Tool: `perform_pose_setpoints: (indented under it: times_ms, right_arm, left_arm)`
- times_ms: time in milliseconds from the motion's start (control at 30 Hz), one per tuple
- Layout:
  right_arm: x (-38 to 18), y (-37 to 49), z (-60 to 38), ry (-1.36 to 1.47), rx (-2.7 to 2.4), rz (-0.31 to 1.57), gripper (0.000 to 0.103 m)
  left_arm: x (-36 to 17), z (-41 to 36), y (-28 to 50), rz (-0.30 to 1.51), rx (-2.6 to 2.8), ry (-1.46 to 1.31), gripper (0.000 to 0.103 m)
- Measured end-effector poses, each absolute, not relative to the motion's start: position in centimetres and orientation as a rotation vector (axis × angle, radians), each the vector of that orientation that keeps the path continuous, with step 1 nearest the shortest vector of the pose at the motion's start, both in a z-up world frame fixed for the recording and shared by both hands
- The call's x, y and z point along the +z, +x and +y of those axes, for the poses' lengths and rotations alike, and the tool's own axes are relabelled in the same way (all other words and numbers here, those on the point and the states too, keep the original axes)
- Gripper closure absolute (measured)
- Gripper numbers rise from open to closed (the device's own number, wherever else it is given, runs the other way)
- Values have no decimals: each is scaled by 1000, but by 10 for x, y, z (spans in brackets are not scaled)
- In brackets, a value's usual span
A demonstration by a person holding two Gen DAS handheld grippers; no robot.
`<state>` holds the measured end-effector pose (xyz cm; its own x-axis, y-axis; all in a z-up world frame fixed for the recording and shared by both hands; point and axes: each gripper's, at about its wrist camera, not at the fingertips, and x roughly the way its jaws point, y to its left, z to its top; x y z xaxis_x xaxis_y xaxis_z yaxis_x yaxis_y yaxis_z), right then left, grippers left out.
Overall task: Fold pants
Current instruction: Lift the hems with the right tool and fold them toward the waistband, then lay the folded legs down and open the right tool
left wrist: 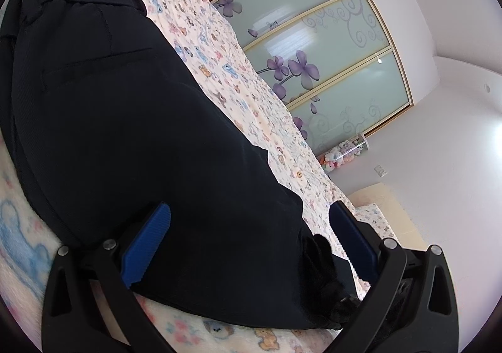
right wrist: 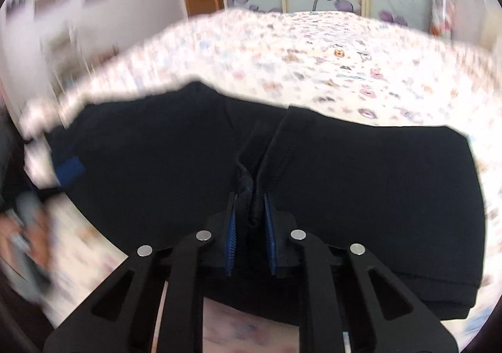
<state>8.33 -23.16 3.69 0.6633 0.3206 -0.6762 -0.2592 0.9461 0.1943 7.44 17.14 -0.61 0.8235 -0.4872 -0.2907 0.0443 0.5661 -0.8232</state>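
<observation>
Dark navy pants (left wrist: 125,120) lie folded on a bed with a teddy-bear print cover (left wrist: 219,48); the waistband and a back pocket show at the upper left. My left gripper (left wrist: 249,221) is open, its blue pads (left wrist: 147,243) straddling the lower part of the pants. In the right wrist view the pants (right wrist: 376,189) lie across the bed, and my right gripper (right wrist: 249,205) is shut on a bunched edge of the pants between its blue pads (right wrist: 231,237). The left gripper's blue pad (right wrist: 70,169) shows at the pants' left end.
The bed cover (right wrist: 313,55) spreads behind the pants. A sliding wardrobe with purple flower glass doors (left wrist: 313,48) stands beyond the bed. A tube of plush toys (left wrist: 342,153) sits by the white wall. The right wrist view is motion-blurred.
</observation>
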Motion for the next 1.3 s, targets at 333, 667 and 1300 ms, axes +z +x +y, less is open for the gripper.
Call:
perform_pose_setpoints:
  times_ms: [333, 667, 1300]
  right_arm:
    - [10, 104, -154, -31, 399, 902, 63]
    - [37, 82, -164, 119, 551, 766, 29]
    - [42, 26, -276, 468, 671, 799, 7]
  left_arm:
    - [-6, 170, 74, 531, -332, -919, 2]
    - [-6, 172, 73, 532, -342, -931, 2]
    - [16, 229, 33, 515, -393, -1084, 2]
